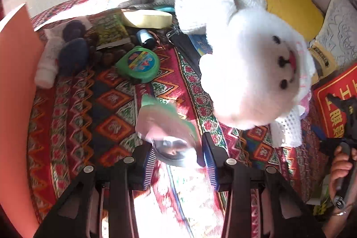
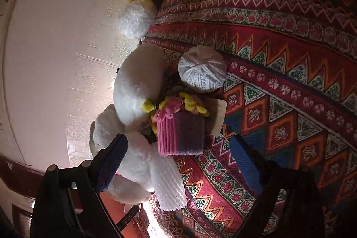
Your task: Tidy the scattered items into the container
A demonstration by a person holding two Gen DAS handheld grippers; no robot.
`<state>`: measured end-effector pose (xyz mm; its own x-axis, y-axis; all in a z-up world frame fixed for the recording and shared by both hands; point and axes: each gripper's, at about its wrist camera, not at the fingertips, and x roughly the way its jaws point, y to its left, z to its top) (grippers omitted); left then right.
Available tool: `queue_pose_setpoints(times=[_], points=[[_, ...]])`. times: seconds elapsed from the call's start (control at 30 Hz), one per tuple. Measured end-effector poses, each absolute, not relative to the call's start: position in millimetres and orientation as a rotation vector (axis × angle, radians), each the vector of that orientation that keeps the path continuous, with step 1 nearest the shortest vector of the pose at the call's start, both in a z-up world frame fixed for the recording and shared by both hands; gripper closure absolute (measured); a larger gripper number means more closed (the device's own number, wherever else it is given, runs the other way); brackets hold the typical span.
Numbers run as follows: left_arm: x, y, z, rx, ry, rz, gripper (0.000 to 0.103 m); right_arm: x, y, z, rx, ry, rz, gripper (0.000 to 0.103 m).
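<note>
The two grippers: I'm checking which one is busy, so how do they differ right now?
The left gripper is nearly shut on a blurred green and silver item; the right gripper stands wide open and holds nothing. The left gripper hangs over bare patterned cloth; the right gripper straddles a pink knitted basket beside a white plush toy. Both have blue ribbed pads.

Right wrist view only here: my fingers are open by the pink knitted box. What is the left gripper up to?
Observer: The left gripper has its fingers closed against a blurred green-and-silver item.
Operator: Anything loose over there?
Observer: Yes, a green tape measure lies beyond it on the patterned cloth.
Operator: Anything more?
Observer: A white bottle lies further left, near the cloth's edge.
</note>
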<state>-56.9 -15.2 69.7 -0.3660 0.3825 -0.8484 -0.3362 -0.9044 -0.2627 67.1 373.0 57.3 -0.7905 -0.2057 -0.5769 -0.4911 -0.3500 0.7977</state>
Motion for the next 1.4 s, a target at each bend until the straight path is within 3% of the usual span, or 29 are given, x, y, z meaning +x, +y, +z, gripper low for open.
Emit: queue_pose_setpoints(times=[0.03, 0.2, 0.23, 0.27, 0.43, 0.53, 0.7, 0.93, 0.97, 1.0, 1.03, 1.1, 1.13, 1.23, 1.33, 1.4], points=[[-46.7, -26.6, 80.5, -1.420, -0.117, 2.289, 0.086, 60.8, 368.7, 52.8, -0.950, 1.658, 2.256, 0.010], [-23.7, -82.5, 139.6, -1.213, -0.370, 2.327, 0.086, 20.0, 360.2, 37.6, -1.064, 1.565, 2.268, 0.011], [-21.8, -89.5, 147.6, -1.182, -0.383, 2.335, 0.086, 12.4, 362.0, 34.6, -1.075, 1.546, 2.276, 0.020], [-19.7, -95.2, 154.8, -1.161, -0.386, 2.343, 0.086, 5.9, 364.4, 32.4, -1.092, 1.533, 2.294, 0.042], [-23.4, -129.2, 164.9, -1.095, -0.466, 2.372, 0.086, 37.7, 379.0, 42.0, -0.960, 1.671, 2.252, 0.045], [-23.1, -149.9, 173.4, -1.049, -0.571, 2.370, 0.086, 71.3, 380.5, 79.9, -0.781, 1.620, 2.332, 0.045], [1.0, -212.8, 217.3, -0.829, -0.736, 2.453, 0.086, 98.6, 331.6, 169.5, -0.605, 1.374, 2.664, 0.045], [29.5, -329.3, 242.1, -0.674, -0.844, 2.811, 0.084, 69.1, 107.1, 258.8, -0.741, 1.035, 3.316, 0.045], [27.9, -340.4, 238.0, -0.712, -0.842, 2.871, 0.081, 63.3, 69.8, 264.0, -0.776, 0.999, 3.395, 0.044], [27.3, -348.5, 234.8, -0.750, -0.828, 2.935, 0.070, 56.0, 33.7, 267.4, -0.819, 0.965, 3.467, 0.043], [28.5, -354.7, 232.5, -0.776, -0.813, 2.999, 0.051, 45.8, 0.2, 267.5, -0.883, 0.929, 3.526, 0.037], [36.0, -363.4, 233.0, -0.750, -0.793, 3.092, 0.025, 32.4, -61.4, 266.1, -1.036, 0.817, 3.607, 0.020], [41.5, -368.2, 235.4, -0.711, -0.793, 3.120, 0.019, 30.2, -83.5, 264.6, -1.076, 0.743, 3.617, 0.011], [54.6, -384.5, 240.0, -0.615, -0.812, 3.158, 0.011, 36.2, -110.8, 263.8, -1.043, 0.624, 3.632, 0.011], [59.0, -395.6, 235.8, -0.592, -0.842, 3.177, 0.003, 30.3, -89.5, 256.1, -1.001, 0.687, 3.607, 0.007], [56.6, -395.5, 231.9, -0.604, -0.870, 3.146, 0.003, 26.0, -70.1, 252.4, -0.975, 0.744, 3.548, 0.005]])
